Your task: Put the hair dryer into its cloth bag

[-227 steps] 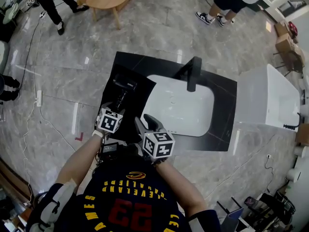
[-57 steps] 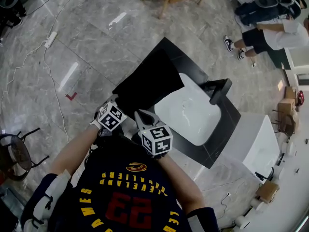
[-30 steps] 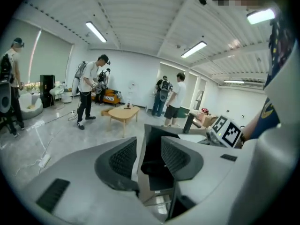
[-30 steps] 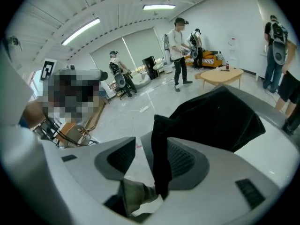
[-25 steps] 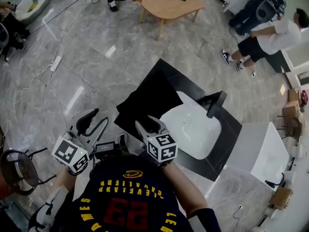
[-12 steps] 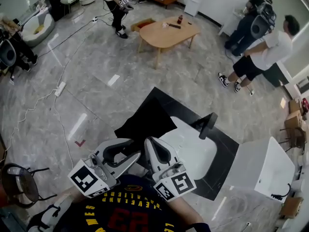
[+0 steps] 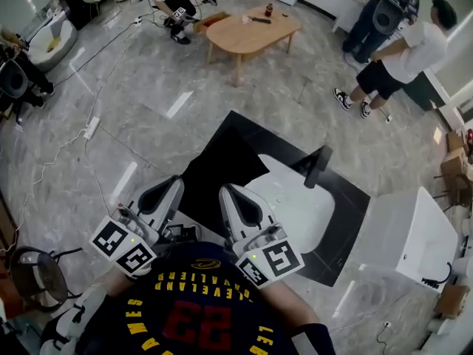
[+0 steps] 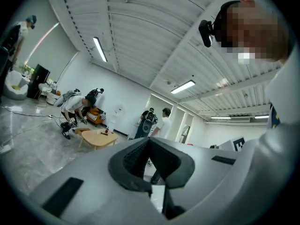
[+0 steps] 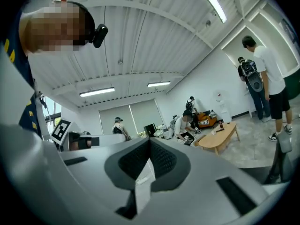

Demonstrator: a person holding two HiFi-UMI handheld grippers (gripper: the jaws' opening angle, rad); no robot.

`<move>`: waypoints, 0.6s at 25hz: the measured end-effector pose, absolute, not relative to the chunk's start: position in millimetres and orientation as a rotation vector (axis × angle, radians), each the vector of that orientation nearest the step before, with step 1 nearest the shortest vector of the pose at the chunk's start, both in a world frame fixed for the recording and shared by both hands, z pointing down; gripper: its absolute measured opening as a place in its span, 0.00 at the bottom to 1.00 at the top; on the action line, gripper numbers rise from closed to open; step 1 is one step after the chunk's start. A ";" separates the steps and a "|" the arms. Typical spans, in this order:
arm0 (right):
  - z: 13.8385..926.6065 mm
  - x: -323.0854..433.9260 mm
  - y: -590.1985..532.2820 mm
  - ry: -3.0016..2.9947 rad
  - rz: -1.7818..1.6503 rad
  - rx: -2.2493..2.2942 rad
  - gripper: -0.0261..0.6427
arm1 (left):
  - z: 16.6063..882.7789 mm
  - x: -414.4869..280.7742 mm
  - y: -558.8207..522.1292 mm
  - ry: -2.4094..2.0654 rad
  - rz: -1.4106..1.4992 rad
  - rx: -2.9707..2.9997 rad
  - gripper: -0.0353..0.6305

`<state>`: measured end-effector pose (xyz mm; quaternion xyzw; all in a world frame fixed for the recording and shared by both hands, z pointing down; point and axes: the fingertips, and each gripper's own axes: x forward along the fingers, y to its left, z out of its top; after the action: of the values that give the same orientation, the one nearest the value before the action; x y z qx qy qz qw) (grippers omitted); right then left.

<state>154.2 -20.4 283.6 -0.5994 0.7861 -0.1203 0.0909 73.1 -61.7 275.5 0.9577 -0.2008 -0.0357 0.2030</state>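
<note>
The black cloth bag (image 7: 222, 170) lies flat on the black counter (image 7: 347, 198), left of the white sink (image 7: 299, 213). No hair dryer shows anywhere. Both grippers are held up in front of my chest, above the counter's near edge, apart from the bag. My left gripper (image 7: 171, 186) is shut with nothing in it; its pads meet in the left gripper view (image 8: 150, 142). My right gripper (image 7: 228, 194) is shut and empty as well, its pads together (image 9: 150, 142). Both pairs of jaws have just been closing with nothing between them. Both gripper views look out level across the room.
A black faucet (image 7: 316, 166) stands at the sink's far side. A white bathtub (image 7: 406, 235) sits to the right. Beyond are a wooden coffee table (image 7: 251, 29) and several people (image 7: 403, 50). A cable and power strip (image 7: 92, 128) lie on the marble floor at left.
Both grippers have come up off the bag toward my chest. The left jaws, open half a second ago, are now together; the right jaws have shut too.
</note>
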 end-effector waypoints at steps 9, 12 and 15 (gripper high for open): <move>296.7 152.6 -27.5 2.437 -0.350 -1.791 0.05 | 269.2 23.6 -89.2 -0.830 -0.169 2.651 0.06; 306.0 147.8 -29.8 2.463 -0.380 -1.769 0.05 | 270.4 6.7 -92.9 -0.877 -0.160 2.635 0.06; 311.3 140.9 -33.5 2.493 -0.394 -1.752 0.05 | 267.0 4.4 -91.8 -0.884 -0.152 2.654 0.06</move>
<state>140.9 -33.5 311.3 -0.5700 0.8109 -0.1282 0.0347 4.4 -91.8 267.0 0.9337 -0.3111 -0.0533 0.1692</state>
